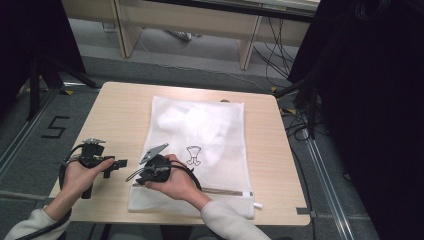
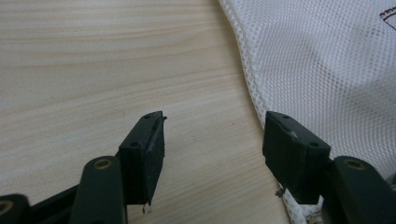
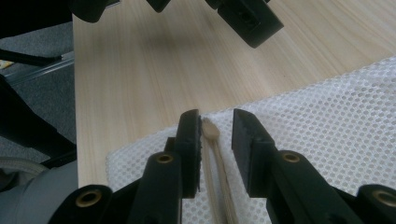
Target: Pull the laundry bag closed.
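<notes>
**Grippers at the near-left corner of the mesh bag**

Left gripper [image 1: 119, 163] sits over bare wood at the near left of the counter [image 1: 120, 107], held in the person's left hand [image 1: 79, 175] and pointing toward the white mesh laundry bag [image 1: 220, 130]. In the left gripper view its jaws stand wide apart with nothing between them; one jaw hangs over the wood, the other just over the bag's left edge [image 2: 252, 93].

Further right, the right gripper [image 1: 141, 180], in the right hand [image 1: 179, 182], rests on the bag's near-left corner. In the right gripper view its jaws are partly apart, straddling the beige zipper tape [image 3: 214, 144] that runs along the bag's near end; the left jaw seems to touch the tape's rounded end, the other stands clear.

The bag lies flat along the counter's middle, a small black printed figure [image 1: 194, 155] on its mesh.
</notes>
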`<state>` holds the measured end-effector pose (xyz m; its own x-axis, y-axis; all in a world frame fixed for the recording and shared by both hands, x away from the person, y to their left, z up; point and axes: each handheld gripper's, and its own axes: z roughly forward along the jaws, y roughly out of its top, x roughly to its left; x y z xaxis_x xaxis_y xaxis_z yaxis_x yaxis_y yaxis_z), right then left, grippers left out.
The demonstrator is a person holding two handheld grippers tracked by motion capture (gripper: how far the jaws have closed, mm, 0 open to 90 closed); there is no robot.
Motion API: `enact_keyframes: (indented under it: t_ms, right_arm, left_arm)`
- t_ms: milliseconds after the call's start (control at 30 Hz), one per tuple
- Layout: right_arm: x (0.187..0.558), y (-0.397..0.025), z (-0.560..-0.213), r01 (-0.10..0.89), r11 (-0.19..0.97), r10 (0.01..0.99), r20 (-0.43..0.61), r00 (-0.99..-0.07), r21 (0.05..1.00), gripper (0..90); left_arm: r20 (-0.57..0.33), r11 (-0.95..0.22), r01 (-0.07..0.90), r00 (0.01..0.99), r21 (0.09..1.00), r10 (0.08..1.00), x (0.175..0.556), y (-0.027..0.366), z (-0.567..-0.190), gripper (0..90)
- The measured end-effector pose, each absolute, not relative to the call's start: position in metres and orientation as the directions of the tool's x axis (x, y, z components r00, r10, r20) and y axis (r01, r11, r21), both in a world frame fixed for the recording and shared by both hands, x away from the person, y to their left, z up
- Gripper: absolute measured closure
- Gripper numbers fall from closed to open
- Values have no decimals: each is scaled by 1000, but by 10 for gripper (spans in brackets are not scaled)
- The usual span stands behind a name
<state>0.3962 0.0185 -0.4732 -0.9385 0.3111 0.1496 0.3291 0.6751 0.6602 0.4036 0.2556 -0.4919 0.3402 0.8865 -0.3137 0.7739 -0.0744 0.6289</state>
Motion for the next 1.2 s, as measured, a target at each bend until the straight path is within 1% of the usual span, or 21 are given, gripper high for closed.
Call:
enact_keyframes:
  t_ms: [33,67,167,300,367,433,600,767,867,900,1000,1200]
  right_arm:
    - [397,20,-473,329,676,312,149,-939,659,727]
    - [397,21,-474,327,677,309,148,-939,660,725]
    - [397,25,-474,326,682,307,148,-940,654,714]
    - [398,27,-475,348,680,328,157,-932,645,711]
    - [401,28,-478,338,684,318,153,-936,646,710]
    - [402,28,-481,361,691,330,171,-929,626,712]
    - [403,31,-485,361,701,323,179,-930,614,705]
    - [407,37,-489,363,706,319,185,-929,608,705]
    - [406,40,-491,360,718,308,192,-932,596,723]
    - [407,40,-492,352,724,307,181,-935,593,734]
    - [407,42,-493,342,736,295,179,-939,584,813]
    - [405,42,-493,347,739,300,179,-937,578,815]
  left_arm:
    - [-318,-61,770,332,635,888,403,254,-492,384]
    - [-305,-87,771,348,630,886,403,256,-491,384]
    - [-308,-82,774,345,628,887,403,255,-492,383]
    - [-299,-94,774,349,626,888,403,255,-493,382]
    - [-294,-102,775,353,624,888,403,255,-493,382]
    - [-295,-96,774,349,626,889,403,255,-493,382]
    - [-294,-94,774,346,626,891,403,255,-493,382]
    - [-271,-116,769,356,629,894,402,255,-492,383]
    - [-272,-118,770,359,628,893,403,255,-493,382]
    - [-271,-121,770,361,626,892,403,255,-493,382]
    - [-273,-122,771,362,625,891,403,255,-492,383]
    - [-260,-135,768,369,626,892,403,255,-492,388]
